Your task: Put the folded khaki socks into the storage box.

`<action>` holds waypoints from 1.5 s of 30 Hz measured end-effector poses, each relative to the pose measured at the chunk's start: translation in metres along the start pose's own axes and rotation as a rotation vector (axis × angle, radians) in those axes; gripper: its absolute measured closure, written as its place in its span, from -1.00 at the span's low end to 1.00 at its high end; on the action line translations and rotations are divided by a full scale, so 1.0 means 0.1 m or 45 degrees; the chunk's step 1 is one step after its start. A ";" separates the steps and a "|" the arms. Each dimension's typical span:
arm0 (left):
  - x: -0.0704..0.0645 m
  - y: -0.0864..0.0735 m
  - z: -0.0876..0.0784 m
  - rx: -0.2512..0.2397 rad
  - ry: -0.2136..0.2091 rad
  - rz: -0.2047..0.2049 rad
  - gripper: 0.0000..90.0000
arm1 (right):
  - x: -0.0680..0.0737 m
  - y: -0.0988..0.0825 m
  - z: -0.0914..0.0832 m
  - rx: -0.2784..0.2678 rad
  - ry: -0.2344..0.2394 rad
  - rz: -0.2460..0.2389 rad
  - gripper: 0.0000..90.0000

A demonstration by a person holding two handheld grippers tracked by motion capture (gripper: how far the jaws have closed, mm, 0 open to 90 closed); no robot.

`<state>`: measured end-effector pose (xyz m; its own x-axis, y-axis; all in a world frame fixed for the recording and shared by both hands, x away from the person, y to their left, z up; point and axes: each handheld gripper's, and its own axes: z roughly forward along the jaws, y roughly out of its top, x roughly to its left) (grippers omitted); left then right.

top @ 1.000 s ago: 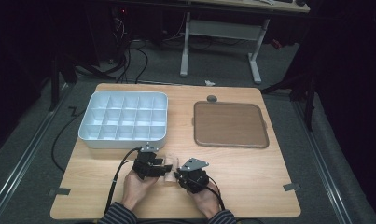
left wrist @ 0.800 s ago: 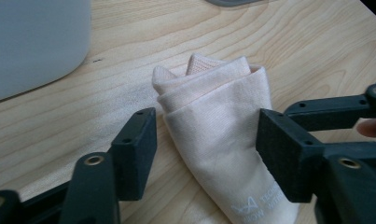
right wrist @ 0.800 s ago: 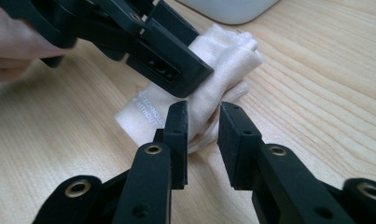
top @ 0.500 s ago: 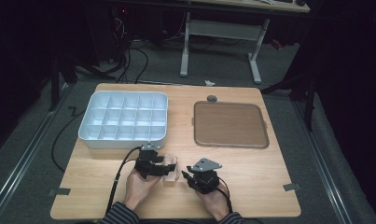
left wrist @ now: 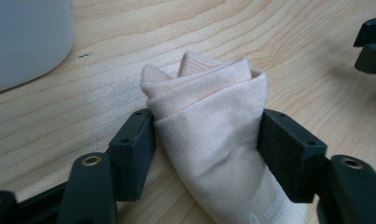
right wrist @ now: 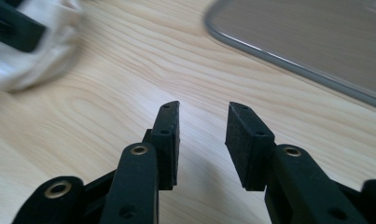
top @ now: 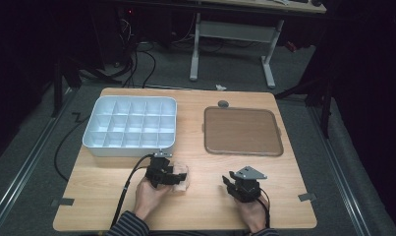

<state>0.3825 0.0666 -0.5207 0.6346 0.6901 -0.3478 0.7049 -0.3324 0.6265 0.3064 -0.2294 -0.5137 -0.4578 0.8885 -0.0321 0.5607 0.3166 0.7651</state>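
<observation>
A pale pink folded sock (left wrist: 213, 126) lies on the wooden table (top: 195, 147), bunched between the jaws of my left gripper (left wrist: 206, 135), which is shut on it. From above, the sock (top: 181, 178) shows just right of the left gripper (top: 167, 176), near the table's front. My right gripper (top: 230, 184) sits further right, apart from the sock. Its jaws stand open over bare wood (right wrist: 202, 140), nothing between them. The sock (right wrist: 41, 51) appears blurred at the upper left of the right gripper view.
A white compartment tray (top: 130, 125) stands at the back left, its corner (left wrist: 27, 42) close to the left gripper. A brown flat tray (top: 242, 131) lies at the back right, its rim (right wrist: 279, 60) ahead of the right gripper. Two tape marks sit near the front corners.
My right gripper has drawn away to the right, off the sock, and now stands open. The left gripper has kept its hold on the sock in about the same place.
</observation>
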 end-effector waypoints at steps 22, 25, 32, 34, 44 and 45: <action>0.01 -0.04 -0.06 0.009 -0.020 0.057 0.44 | -0.54 -0.26 -0.01 0.062 -0.197 0.178 0.07; 0.02 -0.04 -0.06 0.003 -0.024 0.054 0.53 | -0.54 -0.25 -0.01 0.066 -0.200 0.194 0.05; 0.03 -0.04 -0.10 0.018 -0.024 0.063 0.59 | -0.54 -0.25 -0.01 0.065 -0.196 0.194 0.03; 0.02 -0.04 -0.10 0.016 -0.023 0.063 0.60 | -0.53 -0.25 -0.01 0.066 -0.195 0.193 0.02; 0.01 -0.03 -0.16 0.014 -0.038 0.080 0.64 | -0.53 -0.25 -0.01 0.068 -0.190 0.192 0.00; 0.01 -0.03 -0.17 0.011 -0.041 0.082 0.64 | -0.53 -0.25 -0.01 0.067 -0.190 0.192 0.00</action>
<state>0.3754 0.0797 -0.5109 0.6884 0.6464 -0.3290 0.6649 -0.3812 0.6424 0.3164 -0.2849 -0.5308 -0.2607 0.9652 -0.0178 0.6523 0.1897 0.7338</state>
